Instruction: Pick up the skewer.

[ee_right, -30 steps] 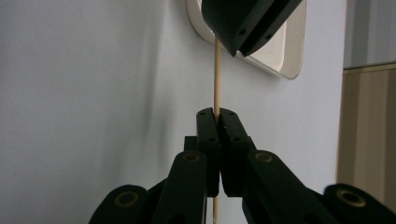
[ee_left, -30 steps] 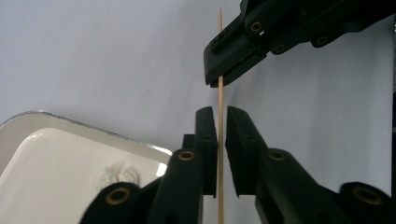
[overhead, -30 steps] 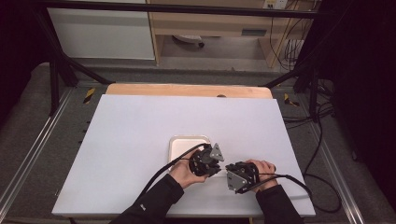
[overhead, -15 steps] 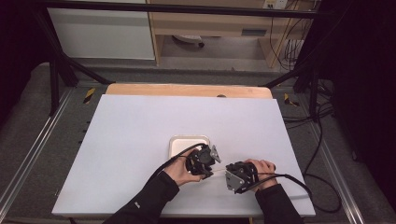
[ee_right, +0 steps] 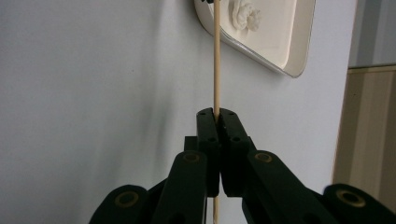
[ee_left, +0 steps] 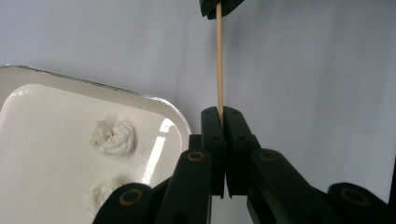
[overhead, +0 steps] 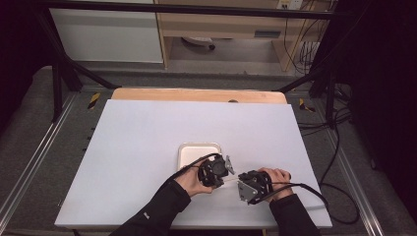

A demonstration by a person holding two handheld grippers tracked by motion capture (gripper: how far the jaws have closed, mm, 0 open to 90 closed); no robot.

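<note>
A thin stick (ee_left: 218,60), hard to make out from above, is seen in the gripper views clamped between the left gripper (ee_left: 220,112), whose jaws have just closed on it, and the right gripper (ee_right: 217,113), above the white table (overhead: 147,137) beside a tray (ee_left: 28,140) holding white lumps (ee_left: 112,137).

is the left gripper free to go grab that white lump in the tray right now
Probably not yet: the left gripper is shut on the wooden stick, which the right gripper also clamps. The white lump lies uncovered in the tray close by.
</note>
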